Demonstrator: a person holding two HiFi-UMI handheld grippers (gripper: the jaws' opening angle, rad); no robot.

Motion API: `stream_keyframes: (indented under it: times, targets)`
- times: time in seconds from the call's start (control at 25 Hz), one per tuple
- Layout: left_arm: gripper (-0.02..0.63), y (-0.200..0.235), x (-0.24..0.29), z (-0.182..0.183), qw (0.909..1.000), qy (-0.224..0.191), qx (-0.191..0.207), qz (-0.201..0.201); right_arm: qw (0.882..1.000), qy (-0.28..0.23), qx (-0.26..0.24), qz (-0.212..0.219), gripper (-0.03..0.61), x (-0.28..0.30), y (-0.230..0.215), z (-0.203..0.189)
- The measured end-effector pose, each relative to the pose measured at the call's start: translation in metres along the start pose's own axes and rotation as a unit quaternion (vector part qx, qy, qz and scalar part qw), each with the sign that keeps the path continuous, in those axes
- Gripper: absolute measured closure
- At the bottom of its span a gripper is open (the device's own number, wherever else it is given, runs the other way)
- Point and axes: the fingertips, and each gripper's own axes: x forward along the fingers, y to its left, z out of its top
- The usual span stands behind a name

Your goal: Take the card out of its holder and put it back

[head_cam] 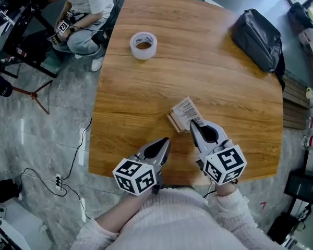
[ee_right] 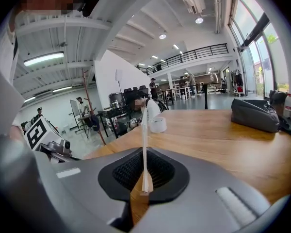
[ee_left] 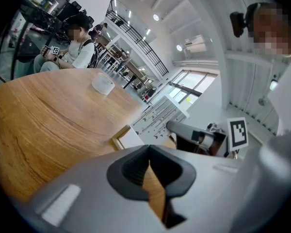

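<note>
A white card (head_cam: 186,110) with rows of black print lies tilted over the near middle of the wooden table (head_cam: 146,92). My right gripper (head_cam: 193,124) is shut on its near edge. In the right gripper view the card (ee_right: 144,140) shows edge-on as a thin white strip pinched between the jaws. Its tan holder (head_cam: 173,122) lies flat on the table under the card's left end; I cannot tell whether the card is still partly inside. My left gripper (head_cam: 166,140) hovers just left of the holder, shut with nothing in it. The left gripper view shows the holder (ee_left: 127,138) and the card (ee_left: 157,116).
A roll of clear tape (head_cam: 143,45) stands toward the table's far side. A black bag (head_cam: 258,39) lies at the far right corner. A seated person (head_cam: 86,14) is beyond the far left edge. Cables (head_cam: 57,178) run over the floor on the left.
</note>
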Motion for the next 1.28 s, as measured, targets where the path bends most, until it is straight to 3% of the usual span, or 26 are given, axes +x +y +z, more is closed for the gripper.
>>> stream_keyframes:
  times: [1.28]
  targets:
    - [0.606,0.002,0.000,-0.008,0.9999,0.006,-0.013,-0.002,1.000,0.022,-0.017,-0.013,0.571,0.017,0.004,-0.029]
